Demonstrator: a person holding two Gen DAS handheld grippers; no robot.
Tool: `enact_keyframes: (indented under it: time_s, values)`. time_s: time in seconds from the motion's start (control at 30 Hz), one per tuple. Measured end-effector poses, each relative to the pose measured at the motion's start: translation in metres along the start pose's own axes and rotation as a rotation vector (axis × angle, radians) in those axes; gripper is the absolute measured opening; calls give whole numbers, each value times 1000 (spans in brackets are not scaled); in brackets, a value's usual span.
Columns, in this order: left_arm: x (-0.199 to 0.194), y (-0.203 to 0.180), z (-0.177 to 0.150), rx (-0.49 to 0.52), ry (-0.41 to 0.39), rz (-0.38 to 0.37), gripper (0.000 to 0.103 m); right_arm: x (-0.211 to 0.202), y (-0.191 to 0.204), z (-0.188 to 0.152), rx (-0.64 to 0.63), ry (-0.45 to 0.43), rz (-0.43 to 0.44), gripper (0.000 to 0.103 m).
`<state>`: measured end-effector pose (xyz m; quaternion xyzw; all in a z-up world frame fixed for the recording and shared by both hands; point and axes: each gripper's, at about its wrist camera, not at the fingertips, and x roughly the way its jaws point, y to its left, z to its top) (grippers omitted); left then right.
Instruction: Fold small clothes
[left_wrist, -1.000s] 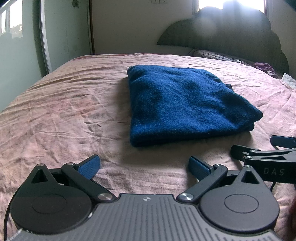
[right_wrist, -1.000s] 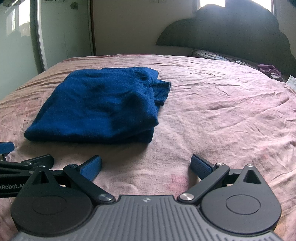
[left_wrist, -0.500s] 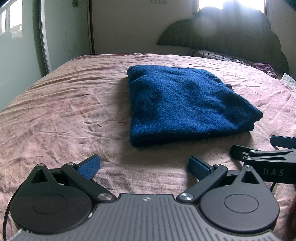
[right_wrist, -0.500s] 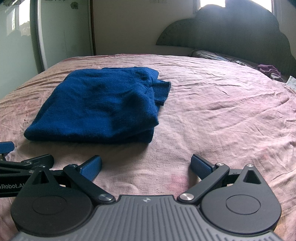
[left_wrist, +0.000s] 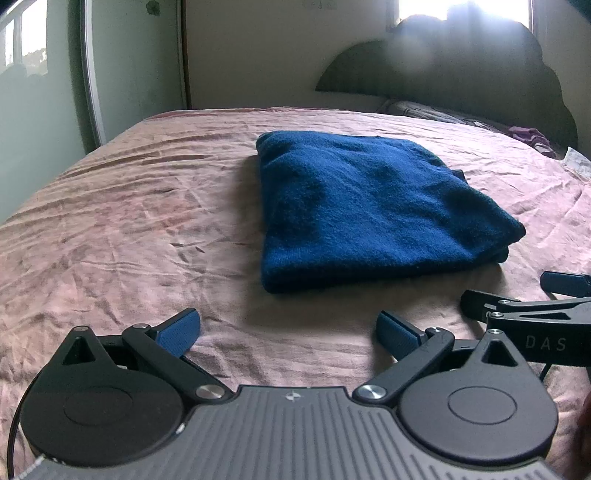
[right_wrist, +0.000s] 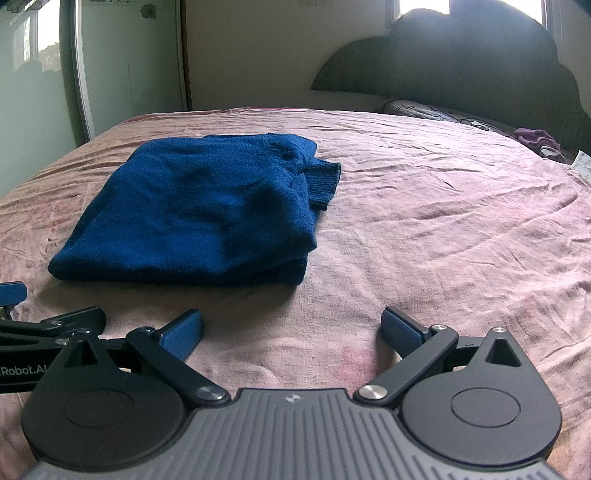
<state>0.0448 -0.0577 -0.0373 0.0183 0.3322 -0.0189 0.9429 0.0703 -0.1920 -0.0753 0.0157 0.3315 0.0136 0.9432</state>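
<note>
A dark blue knitted sweater (left_wrist: 369, 210) lies folded into a thick rectangle on the pink bedsheet (left_wrist: 129, 221). In the right wrist view the sweater (right_wrist: 199, 214) sits to the left, with a ribbed cuff sticking out at its far right corner. My left gripper (left_wrist: 286, 330) hovers open just short of the sweater's near edge, nothing between its blue pads. My right gripper (right_wrist: 291, 330) is also open and empty, facing bare sheet to the right of the sweater. Each gripper's side shows at the edge of the other's view.
The wrinkled pink sheet (right_wrist: 443, 229) covers a wide bed. A dark scalloped headboard (right_wrist: 461, 66) stands at the far end, with a patterned pillow (right_wrist: 424, 110) and a purple cloth (right_wrist: 535, 138) near it. A mirrored wardrobe door (right_wrist: 37, 74) lines the left side.
</note>
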Motion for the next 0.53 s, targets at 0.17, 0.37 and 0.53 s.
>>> enact_keyframes:
  time_s: [0.17, 0.37, 0.53]
  values:
    - [1, 1, 0, -5, 1, -5, 103, 0, 0, 0, 0, 0, 0, 103]
    - [1, 1, 0, -8, -1, -7, 103, 1, 0, 0, 0, 0, 0, 103]
    - [0, 0, 0, -10, -1, -8, 103, 0, 0, 0, 0, 0, 0, 103]
